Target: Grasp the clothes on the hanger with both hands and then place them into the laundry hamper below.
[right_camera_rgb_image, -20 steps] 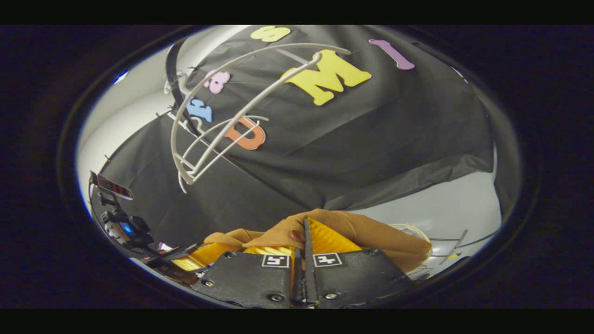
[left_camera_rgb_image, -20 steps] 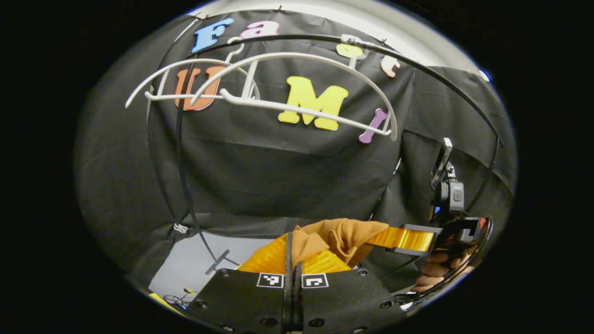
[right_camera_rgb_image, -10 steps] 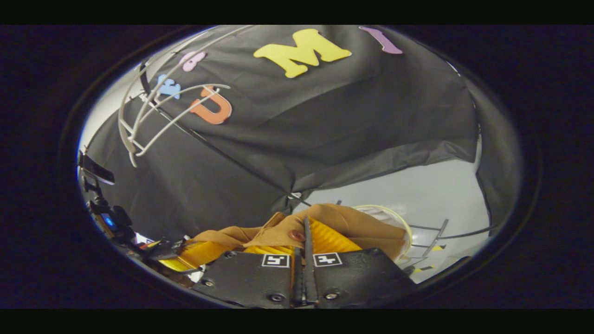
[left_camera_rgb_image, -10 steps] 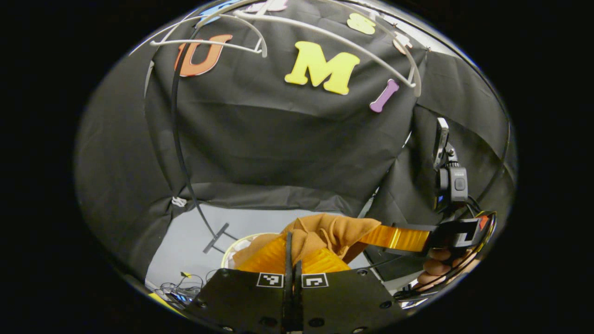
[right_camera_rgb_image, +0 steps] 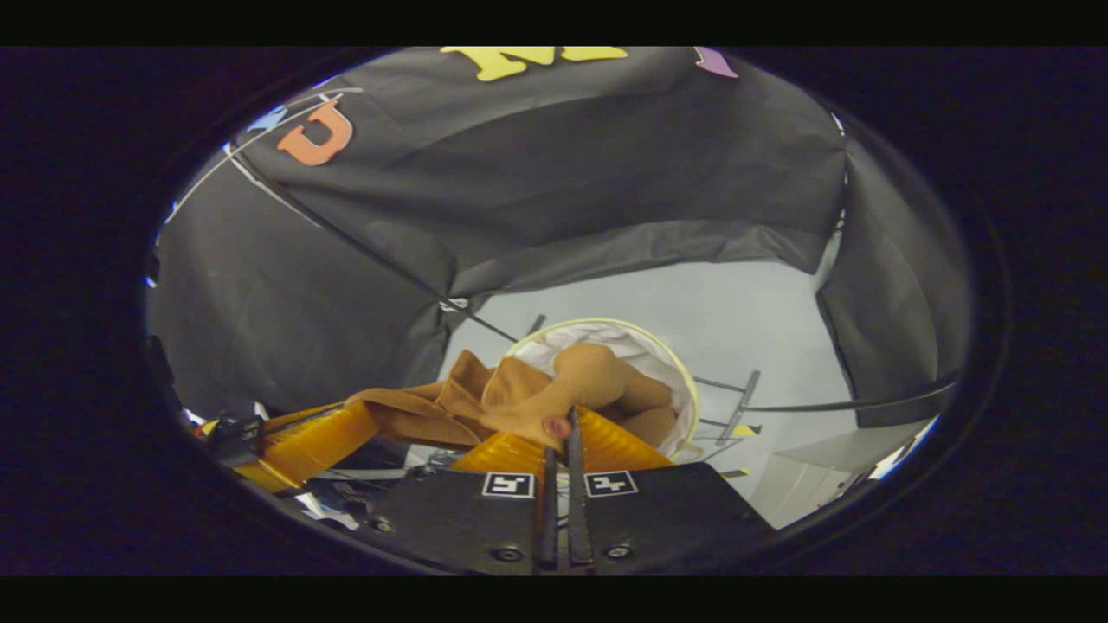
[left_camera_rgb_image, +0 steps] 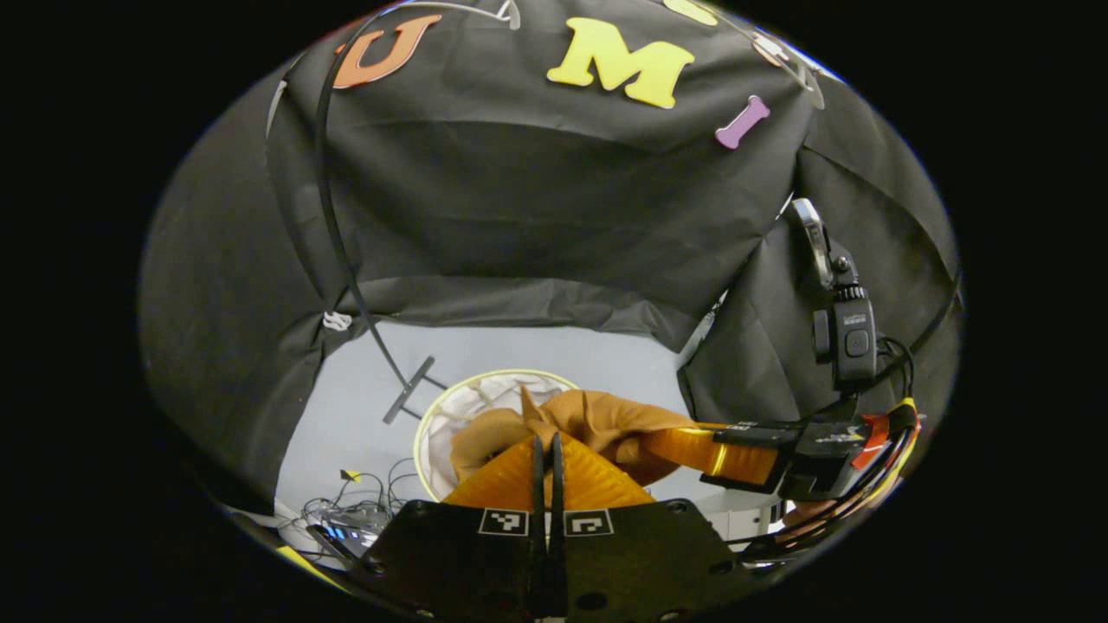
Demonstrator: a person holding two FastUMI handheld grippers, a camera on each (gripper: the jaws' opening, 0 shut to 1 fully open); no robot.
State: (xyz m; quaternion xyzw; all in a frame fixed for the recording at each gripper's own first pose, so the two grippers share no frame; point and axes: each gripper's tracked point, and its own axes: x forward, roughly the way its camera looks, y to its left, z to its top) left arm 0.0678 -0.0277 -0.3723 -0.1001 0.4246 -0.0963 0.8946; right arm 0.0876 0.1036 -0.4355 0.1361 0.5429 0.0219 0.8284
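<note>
Holding, item one: my left gripper [left_camera_rgb_image: 545, 443], fingers closed together on a fold of the tan-brown soft cloth garment [left_camera_rgb_image: 597, 424], pinched at its near edge so the cloth cannot slip on the way down.

Item two: my right gripper [right_camera_rgb_image: 561, 428], likewise clamped on the same garment [right_camera_rgb_image: 554, 398]; in the left gripper view it [left_camera_rgb_image: 684, 446] shows at about 3 o'clock of the cloth, near my left one. I judge the two-point hold keeps the cloth bunched and narrow enough for the opening.

Item three: garment. Off the hanger, gathered between the two grippers, its long axis running roughly from 9 to 3 o'clock between the grips, with the slack folds drooping away from me over the hamper's mouth.

Item four: round white mesh laundry hamper with a pale yellow rim [left_camera_rgb_image: 433, 407], on the grey floor beneath the cloth; in the right gripper view its rim [right_camera_rgb_image: 666, 355] lies at 1 o'clock of my fingers.

Item five: black cables [left_camera_rgb_image: 363, 510] on the floor, at 8 o'clock of the hamper.
</note>
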